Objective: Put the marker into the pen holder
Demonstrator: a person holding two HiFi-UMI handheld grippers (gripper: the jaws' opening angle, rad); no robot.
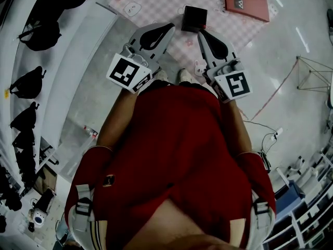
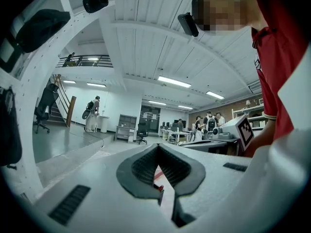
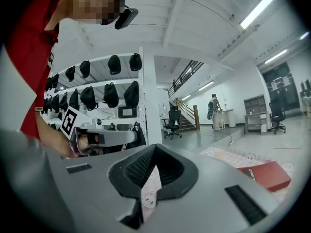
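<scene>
Red shirt (image 1: 171,155) fills the foreground; beyond it, left gripper (image 1: 165,31) and right gripper (image 1: 202,35) hang closed and empty above a checked mat (image 1: 156,4); black pen holder (image 1: 193,19) stands there; no marker shows, so a blind reach could topple the holder.

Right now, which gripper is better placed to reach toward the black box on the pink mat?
Right, narrowly. In the head view the right gripper, shut, points at the near edge of the black box; the left gripper, also shut, ends beside its left edge. No marker shows.
</scene>
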